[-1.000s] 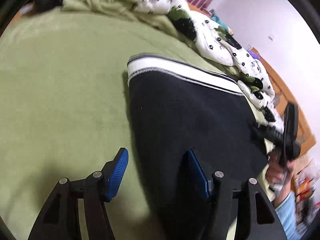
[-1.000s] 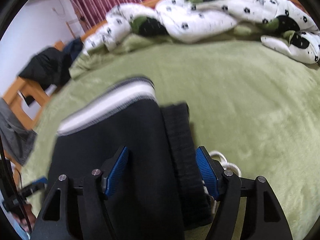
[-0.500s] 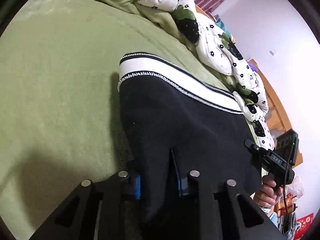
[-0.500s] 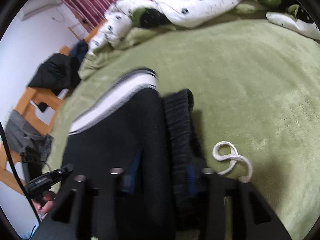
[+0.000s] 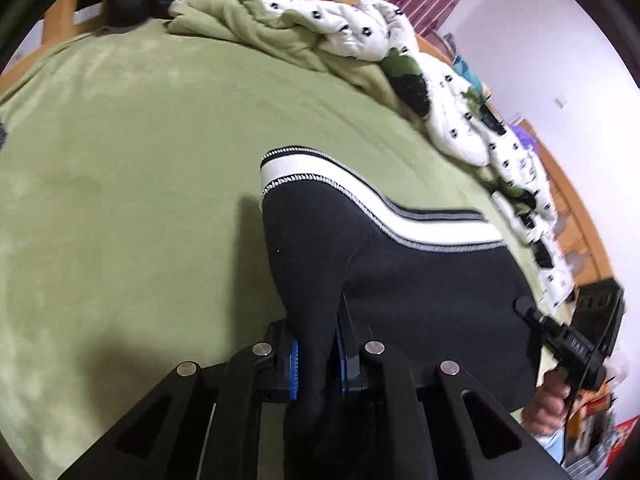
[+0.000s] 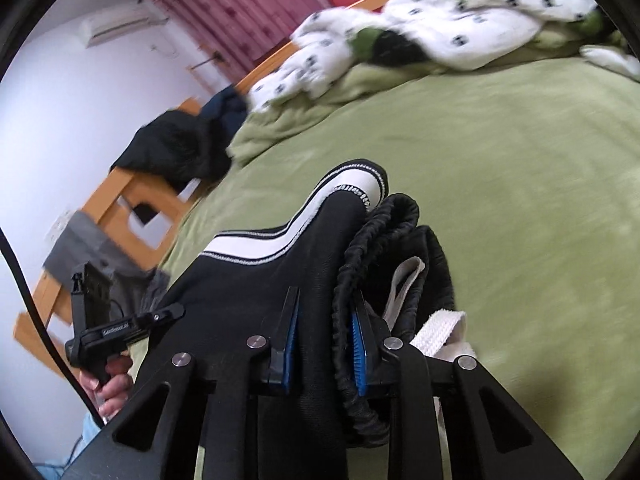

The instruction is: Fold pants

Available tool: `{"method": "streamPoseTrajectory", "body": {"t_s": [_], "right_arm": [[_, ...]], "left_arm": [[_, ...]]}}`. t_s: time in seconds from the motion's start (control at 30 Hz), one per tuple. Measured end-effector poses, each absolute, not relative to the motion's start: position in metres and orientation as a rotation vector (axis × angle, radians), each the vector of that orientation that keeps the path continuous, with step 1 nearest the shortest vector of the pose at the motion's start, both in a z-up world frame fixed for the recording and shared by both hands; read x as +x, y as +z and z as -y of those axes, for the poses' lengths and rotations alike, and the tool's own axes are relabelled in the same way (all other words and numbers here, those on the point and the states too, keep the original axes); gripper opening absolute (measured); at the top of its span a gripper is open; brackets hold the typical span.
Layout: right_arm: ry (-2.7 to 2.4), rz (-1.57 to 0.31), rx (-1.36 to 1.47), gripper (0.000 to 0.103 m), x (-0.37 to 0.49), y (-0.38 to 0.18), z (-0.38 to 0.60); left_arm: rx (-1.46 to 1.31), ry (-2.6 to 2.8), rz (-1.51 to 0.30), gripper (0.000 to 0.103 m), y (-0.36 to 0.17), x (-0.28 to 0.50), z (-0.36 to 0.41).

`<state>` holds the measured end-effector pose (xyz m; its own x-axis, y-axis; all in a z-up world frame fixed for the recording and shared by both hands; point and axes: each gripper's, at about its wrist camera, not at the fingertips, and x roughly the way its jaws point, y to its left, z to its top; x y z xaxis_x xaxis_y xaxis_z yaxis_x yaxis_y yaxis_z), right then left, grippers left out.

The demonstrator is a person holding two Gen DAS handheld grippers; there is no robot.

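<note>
Both grippers, left [image 5: 316, 356] and right [image 6: 322, 346], had clamped the pants [image 5: 400, 280], lifting the near edge off the bed [image 5: 140, 160].

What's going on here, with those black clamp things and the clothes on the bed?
A person is folding a pair of black pants on a green bedspread, holding a clamp-like tool in each hand. The left tool is shut on one edge of the pants, and the right tool is shut on the other edge, near the elastic waistband and its white drawstring. The striped cuff lies farther out on the bed. A crumpled spotted duvet sits behind.
</note>
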<state>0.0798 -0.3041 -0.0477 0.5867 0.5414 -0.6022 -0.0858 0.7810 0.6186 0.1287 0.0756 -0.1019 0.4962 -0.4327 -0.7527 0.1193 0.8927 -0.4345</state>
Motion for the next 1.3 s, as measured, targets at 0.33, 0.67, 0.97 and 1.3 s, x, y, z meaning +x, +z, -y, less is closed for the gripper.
{"method": "streamPoseTrajectory", "body": {"t_s": [0.33,0.67,0.97,1.3], "right_arm": [[0.242,-1.027,0.474,0.055,0.076,-0.084,0.309],[0.195,-0.911,0.414,0.055,0.147,-0.045,0.291],[0.212,-0.939,0.394,0.018,0.152,-0.057,0.284],[0.2,-0.924,0.478,0.017,0.117,-0.065,0.312]], "left_arm": [[-0.317,-0.276,-1.054,0.058,-0.139,0.121,-0.091],[-0.4,-0.232,-1.032,0.061,-0.147,0.123,-0.116],[-0.419,-0.237,-1.005,0.061,-0.142,0.124,-0.121],[-0.387,-0.262,-0.956,0.061,-0.132,0.116,-0.119]]}}
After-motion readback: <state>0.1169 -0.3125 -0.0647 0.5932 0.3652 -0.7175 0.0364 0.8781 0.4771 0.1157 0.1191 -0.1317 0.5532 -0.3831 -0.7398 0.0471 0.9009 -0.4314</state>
